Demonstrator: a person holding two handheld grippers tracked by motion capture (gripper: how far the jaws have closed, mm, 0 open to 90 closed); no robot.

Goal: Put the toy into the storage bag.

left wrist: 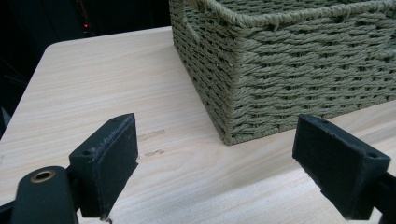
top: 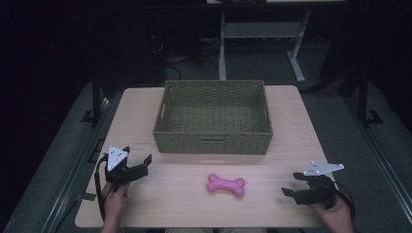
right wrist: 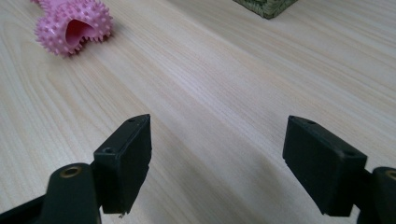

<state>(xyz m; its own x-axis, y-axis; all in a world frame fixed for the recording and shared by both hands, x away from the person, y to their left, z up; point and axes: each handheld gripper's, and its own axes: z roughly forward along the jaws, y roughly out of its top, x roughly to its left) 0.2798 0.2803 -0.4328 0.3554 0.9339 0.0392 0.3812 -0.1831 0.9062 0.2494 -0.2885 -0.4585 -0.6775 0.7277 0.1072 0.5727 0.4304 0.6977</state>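
Observation:
A pink spiky bone-shaped toy (top: 226, 185) lies on the light wooden table, in front of a green woven basket (top: 213, 141) whose inside looks bare. Its knobbly end (right wrist: 74, 25) appears at the top left of the right gripper view. My left gripper (top: 141, 161) rests near the table's front left, held by a hand, jaws wide apart with nothing between them (left wrist: 215, 158); the basket's near corner (left wrist: 229, 84) is just ahead of it. My right gripper (top: 290, 184) sits at the front right, open and empty (right wrist: 217, 154), pointing toward the toy.
The table (top: 160, 194) has bare wood between the two grippers and around the toy. Beyond the basket, a desk frame (top: 257, 34) and cables stand on the dark floor. The table's edges drop off left and right.

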